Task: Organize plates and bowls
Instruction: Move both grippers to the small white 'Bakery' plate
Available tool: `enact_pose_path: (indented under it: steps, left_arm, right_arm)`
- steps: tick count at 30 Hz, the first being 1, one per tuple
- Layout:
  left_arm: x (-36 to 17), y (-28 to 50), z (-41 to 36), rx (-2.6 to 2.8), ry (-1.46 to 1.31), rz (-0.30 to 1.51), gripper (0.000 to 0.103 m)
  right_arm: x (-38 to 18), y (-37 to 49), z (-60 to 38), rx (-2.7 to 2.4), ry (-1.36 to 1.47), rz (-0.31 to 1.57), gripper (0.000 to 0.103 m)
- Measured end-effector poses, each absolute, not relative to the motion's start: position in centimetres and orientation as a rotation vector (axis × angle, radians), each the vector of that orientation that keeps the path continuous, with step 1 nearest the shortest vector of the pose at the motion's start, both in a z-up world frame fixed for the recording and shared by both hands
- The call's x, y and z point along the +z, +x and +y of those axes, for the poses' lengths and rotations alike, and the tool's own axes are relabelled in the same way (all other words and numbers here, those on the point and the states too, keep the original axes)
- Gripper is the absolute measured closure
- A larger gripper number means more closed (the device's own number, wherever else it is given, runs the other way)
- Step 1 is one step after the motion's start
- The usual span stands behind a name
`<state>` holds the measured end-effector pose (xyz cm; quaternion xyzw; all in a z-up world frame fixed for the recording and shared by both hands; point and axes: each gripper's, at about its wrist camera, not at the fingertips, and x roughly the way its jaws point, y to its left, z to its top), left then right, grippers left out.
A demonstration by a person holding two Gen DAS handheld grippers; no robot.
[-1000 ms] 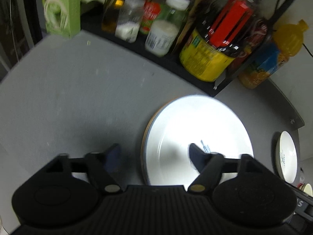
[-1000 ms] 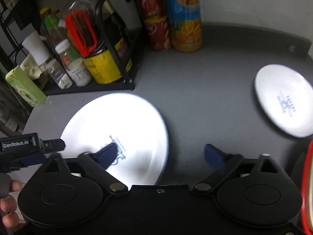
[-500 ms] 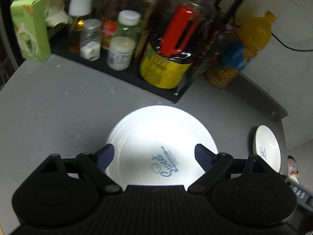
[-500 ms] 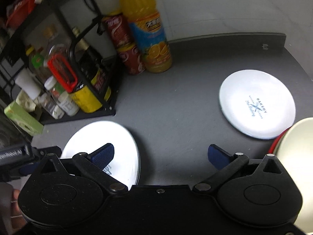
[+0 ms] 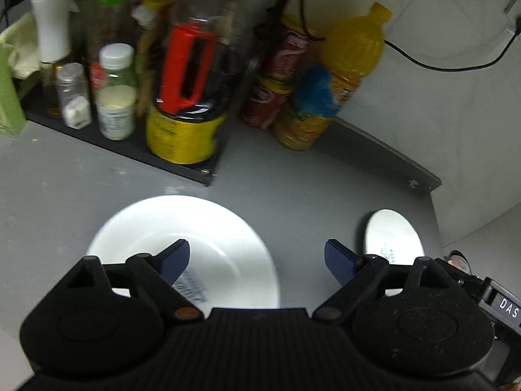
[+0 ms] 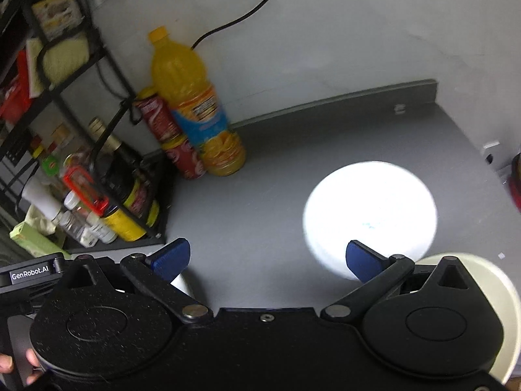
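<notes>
Left gripper (image 5: 257, 257): jaws spread wide, nothing between the blue pads, hanging over the grey countertop (image 5: 65, 182).
Large white plate (image 5: 215, 244): flat on the counter, under and just behind the left finger; blue print partly hidden by that finger.
Right gripper (image 6: 267, 257): jaws spread wide, holding nothing, above bare counter.
Small white plate (image 6: 371, 211): flat on the counter, just ahead of the right finger, washed out by glare; seen in the left view as well, well apart from the large plate.
Cream bowl (image 6: 488, 280): close under the right gripper's body, mostly hidden.
Plates counted: two.
Bowls counted: one, plus a red-rimmed object (image 6: 516, 182) at the right edge, too cut off to tell.
Beyond: black rack (image 5: 182, 163) with jars and bottles, two red cans (image 6: 172, 140) stacked, one orange juice bottle (image 6: 195, 104) against the wall.
Between plates: open counter, nothing in the way.
</notes>
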<state>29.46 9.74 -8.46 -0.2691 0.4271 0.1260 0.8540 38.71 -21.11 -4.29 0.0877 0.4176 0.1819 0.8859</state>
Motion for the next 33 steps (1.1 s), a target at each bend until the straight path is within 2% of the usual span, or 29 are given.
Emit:
enact_pose_path:
  steps: [5,27,30,33]
  left_arm:
    - [-8.2,32.0,7.5,0.219,-0.548,0.917,0.010]
    - [-12.1,40.2,-0.3,0.118,-0.609,1.027,0.013]
    - [-13.3,41.2,-0.9,0.125,-0.647,1.054,0.013]
    - [-14.3,42.1,-1.4,0.118,-0.675,1.062,0.015]
  right_arm:
    - [-4.1,39.7,-23.3,0.367,0.194,0.871,0.000]
    - [-6.2,46.8,-29.9,0.375,0.153,0.983,0.003]
    - [-7.1,48.0,-30.5,0.382,0.159,1.014,0.011]
    - [-8.2,49.2,-31.2,0.380,0.160,1.076,0.034]
